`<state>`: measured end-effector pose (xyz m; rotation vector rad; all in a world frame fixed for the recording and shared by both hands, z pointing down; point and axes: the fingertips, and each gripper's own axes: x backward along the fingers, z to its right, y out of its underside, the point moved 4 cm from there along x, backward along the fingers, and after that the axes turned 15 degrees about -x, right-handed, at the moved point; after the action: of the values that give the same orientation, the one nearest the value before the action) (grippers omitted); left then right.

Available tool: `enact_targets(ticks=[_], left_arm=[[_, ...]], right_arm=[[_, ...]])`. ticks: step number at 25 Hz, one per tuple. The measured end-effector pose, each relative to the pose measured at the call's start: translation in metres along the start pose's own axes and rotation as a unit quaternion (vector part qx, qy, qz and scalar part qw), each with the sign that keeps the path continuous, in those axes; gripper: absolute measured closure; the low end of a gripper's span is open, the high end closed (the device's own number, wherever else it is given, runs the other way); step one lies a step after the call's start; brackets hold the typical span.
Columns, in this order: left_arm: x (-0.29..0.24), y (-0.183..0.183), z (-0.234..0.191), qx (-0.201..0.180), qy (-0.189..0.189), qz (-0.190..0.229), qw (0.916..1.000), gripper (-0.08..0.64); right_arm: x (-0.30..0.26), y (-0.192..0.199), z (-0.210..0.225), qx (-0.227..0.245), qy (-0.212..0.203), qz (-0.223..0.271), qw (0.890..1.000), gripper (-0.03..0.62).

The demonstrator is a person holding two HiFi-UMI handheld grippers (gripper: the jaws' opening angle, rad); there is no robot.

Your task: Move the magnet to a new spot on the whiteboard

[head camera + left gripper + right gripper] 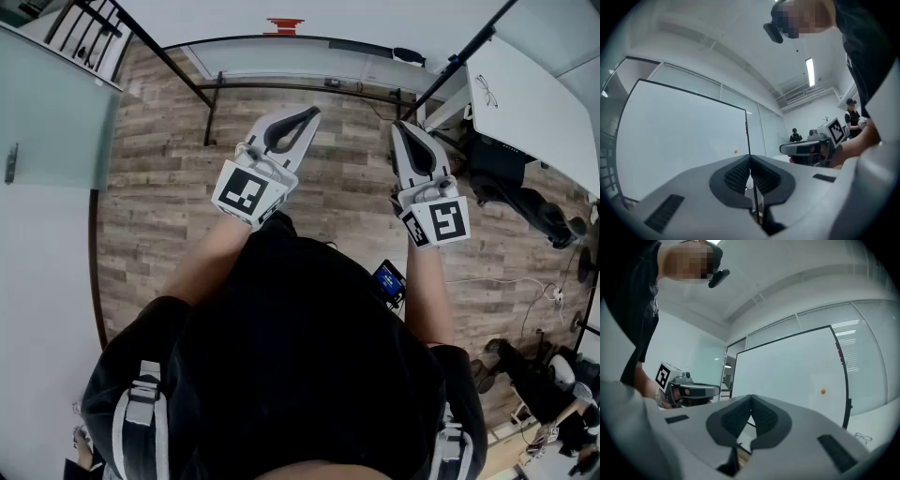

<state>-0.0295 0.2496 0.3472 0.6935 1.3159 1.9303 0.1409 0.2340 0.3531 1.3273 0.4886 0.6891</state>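
The person holds both grippers level over the wood-pattern floor (pixel 169 206). The left gripper (pixel 750 157) has its ribbed jaws pressed together at the tips with nothing between them. The right gripper (pixel 750 396) is closed the same way and is also empty. Each carries a marker cube (pixel 246 192) printed with black-and-white square patterns. Ahead stands the black-framed whiteboard (pixel 787 371). The small orange magnet (pixel 823 391) sticks to the whiteboard near its right edge, a little below mid-height, well apart from both grippers. A red piece (pixel 839 351) sits on the right frame above it.
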Motion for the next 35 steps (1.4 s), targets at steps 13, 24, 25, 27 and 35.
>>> enact_targets(ticks=[13, 24, 25, 27, 35], left_arm=[[-0.007, 0.007, 0.011, -0.01, -0.007, -0.018, 0.9998, 0.555], [-0.025, -0.01, 0.043, -0.018, 0.022, -0.011, 0.9995, 0.556], [-0.027, -0.012, 0.046, -0.019, 0.024, -0.01, 0.9995, 0.555], [-0.03, -0.016, 0.053, -0.021, 0.028, -0.008, 0.9993, 0.555], [-0.051, -0.018, 0.054, -0.025, 0.046, -0.006, 0.9986, 0.555]], right_arm=[[0.014, 0.006, 0.018, -0.006, 0.017, -0.006, 1.0, 0.591], [0.049, -0.003, 0.035, -0.028, 0.046, 0.011, 0.998, 0.589], [0.052, -0.003, 0.035, -0.027, 0.046, 0.008, 0.999, 0.591], [0.059, -0.002, 0.037, -0.029, 0.046, 0.006, 0.999, 0.589], [0.059, -0.01, 0.055, -0.035, 0.061, 0.017, 0.997, 0.591]])
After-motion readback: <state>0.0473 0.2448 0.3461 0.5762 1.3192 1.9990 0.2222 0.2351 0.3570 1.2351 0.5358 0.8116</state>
